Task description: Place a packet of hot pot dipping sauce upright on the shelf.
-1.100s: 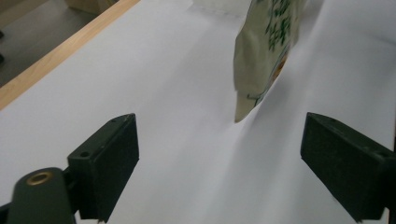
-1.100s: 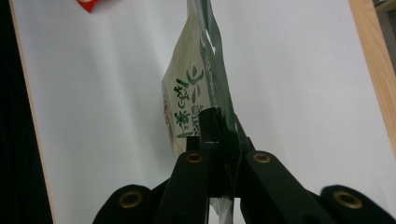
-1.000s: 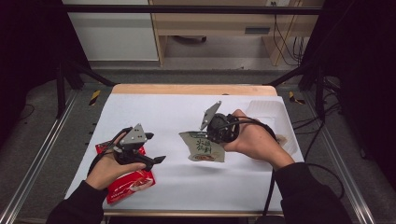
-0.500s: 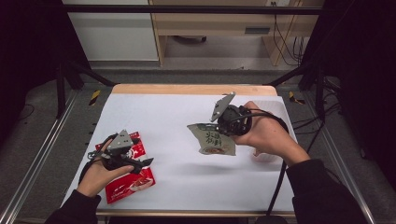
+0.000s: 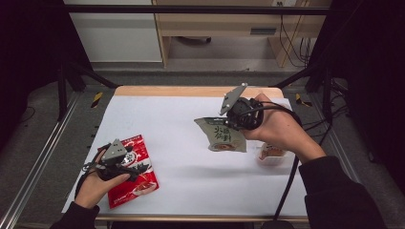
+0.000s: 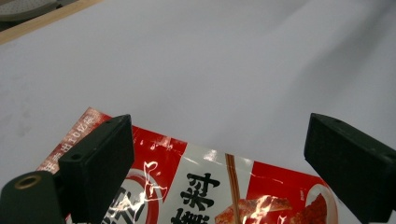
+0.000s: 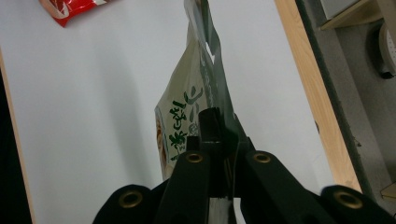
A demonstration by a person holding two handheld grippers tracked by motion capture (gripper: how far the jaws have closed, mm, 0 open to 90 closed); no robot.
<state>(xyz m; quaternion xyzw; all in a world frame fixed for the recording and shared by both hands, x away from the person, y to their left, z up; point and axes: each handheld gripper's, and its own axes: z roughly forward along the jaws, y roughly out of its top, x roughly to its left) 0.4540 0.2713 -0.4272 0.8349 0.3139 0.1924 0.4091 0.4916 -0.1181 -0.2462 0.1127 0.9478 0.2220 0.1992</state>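
At the left of the counter [image 5: 191, 114], you are holding your left gripper [image 5: 125, 168] low over the red packet [image 5: 143, 183], which is lying flat on the white sheet near your edge. In the left gripper view the two black jaws are standing wide apart with the packet's printed face [image 6: 205, 186] between and below them, and nothing is pinched. So that packet is not being gripped yet; by the look of it, you are lining up for a grasp on it.

Moving right, the green-and-beige packet [image 5: 224, 136] is hanging in the air above the middle of the sheet, clear of the surface. Your right gripper [image 5: 232, 121] is clamping it by its top edge; in the right gripper view the jaws are closed together on the packet's seam [image 7: 210, 107], and the pouch is dangling away from them.

Farther right, a small clear tub [image 5: 272, 153] with something orange in it is sitting on the counter just beside your right wrist.

Judging the progress: one packet is picked up, its destination is not clear, and the red one is waiting to be taken.
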